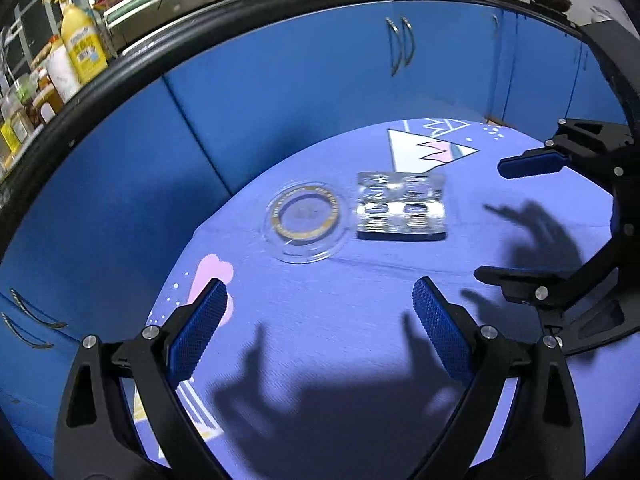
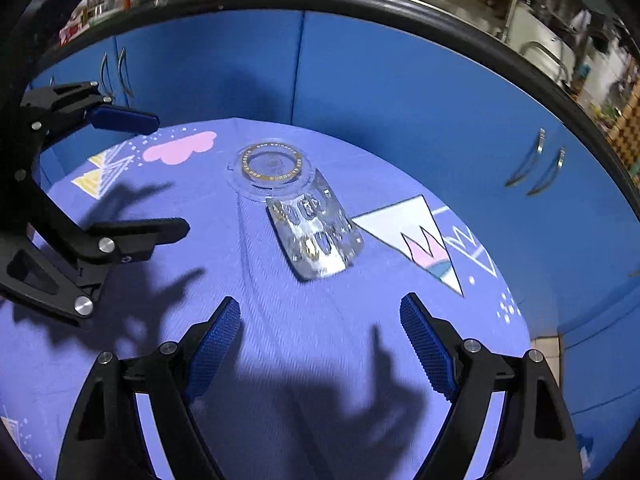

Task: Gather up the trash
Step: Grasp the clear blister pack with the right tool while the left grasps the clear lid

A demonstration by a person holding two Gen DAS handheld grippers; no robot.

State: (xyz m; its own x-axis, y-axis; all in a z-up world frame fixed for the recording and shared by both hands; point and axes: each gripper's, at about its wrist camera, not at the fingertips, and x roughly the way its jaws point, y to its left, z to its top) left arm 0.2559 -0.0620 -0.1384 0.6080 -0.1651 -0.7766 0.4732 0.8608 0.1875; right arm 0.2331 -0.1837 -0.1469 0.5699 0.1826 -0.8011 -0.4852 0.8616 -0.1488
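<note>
A clear plastic blister tray (image 1: pixel 401 208) with several moulded pockets lies on the purple tablecloth (image 1: pixel 320 320). Beside it on the left lies a clear round lid (image 1: pixel 305 222) with a gold ring. My left gripper (image 1: pixel 320 312) is open and empty, hovering short of both. My right gripper (image 1: pixel 516 220) shows at the right edge of the left wrist view, open. In the right wrist view the tray (image 2: pixel 316 236) lies ahead of my open, empty right gripper (image 2: pixel 320 320), with the lid (image 2: pixel 272 168) just beyond it. The left gripper (image 2: pixel 160 176) shows at the left, open.
Blue cabinet doors (image 1: pixel 280 92) with metal handles stand behind the table. A black counter edge (image 1: pixel 200 20) above them carries bottles (image 1: pixel 80 48) and kitchenware. The cloth has pink cloud (image 2: pixel 180 148) and triangle (image 2: pixel 416 232) prints. The table's edge drops off at the right (image 2: pixel 532 320).
</note>
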